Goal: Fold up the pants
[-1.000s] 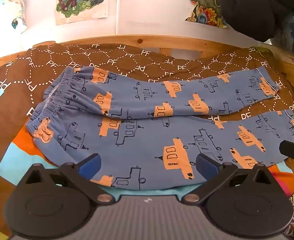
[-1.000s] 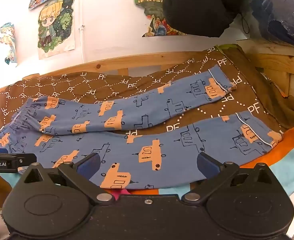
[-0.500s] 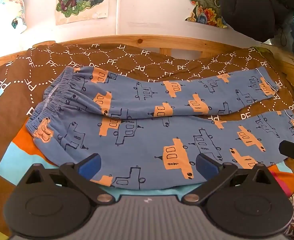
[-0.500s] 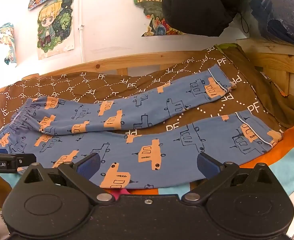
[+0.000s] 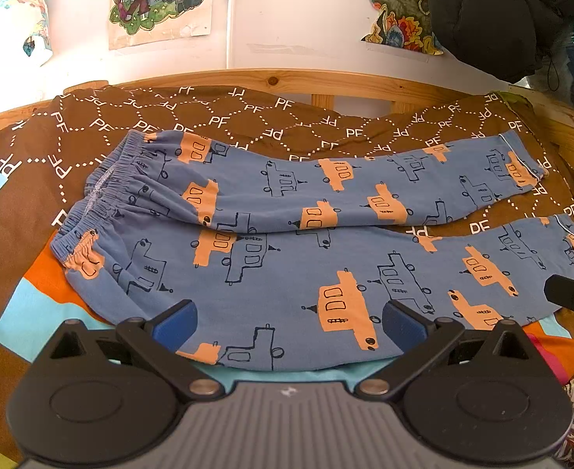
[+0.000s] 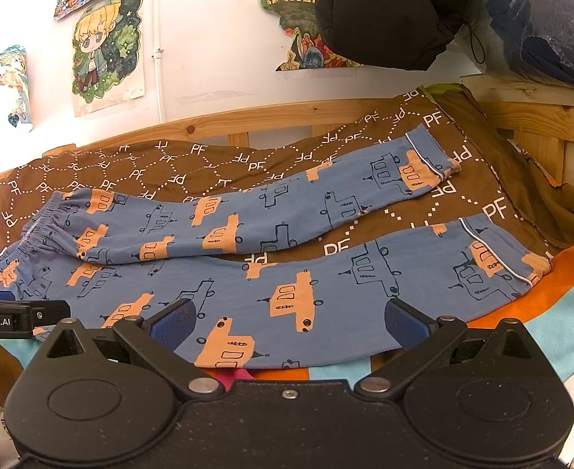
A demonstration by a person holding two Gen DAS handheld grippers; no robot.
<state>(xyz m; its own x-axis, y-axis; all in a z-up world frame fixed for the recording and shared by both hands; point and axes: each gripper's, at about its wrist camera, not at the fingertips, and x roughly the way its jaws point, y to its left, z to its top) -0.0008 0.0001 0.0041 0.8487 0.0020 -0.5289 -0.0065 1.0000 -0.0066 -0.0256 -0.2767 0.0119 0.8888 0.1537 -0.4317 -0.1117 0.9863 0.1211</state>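
Blue pants (image 5: 287, 273) with orange car prints lie flat on a bed, waistband (image 5: 99, 199) at the left, both legs stretched to the right and spread apart. They also show in the right wrist view (image 6: 287, 273), with the cuffs (image 6: 501, 262) at the right. My left gripper (image 5: 287, 320) is open and empty, above the near edge of the near leg, toward the waist. My right gripper (image 6: 287, 322) is open and empty, above the near edge of the same leg, toward the cuff. Each gripper's tip shows in the other's view.
A brown blanket (image 5: 247, 117) with white "PF" marks and an orange and light blue cover (image 6: 560, 312) lie under the pants. A wooden bed rail (image 5: 326, 82) runs behind. A black jacket (image 6: 384, 11) hangs at the upper right by a white wall with posters.
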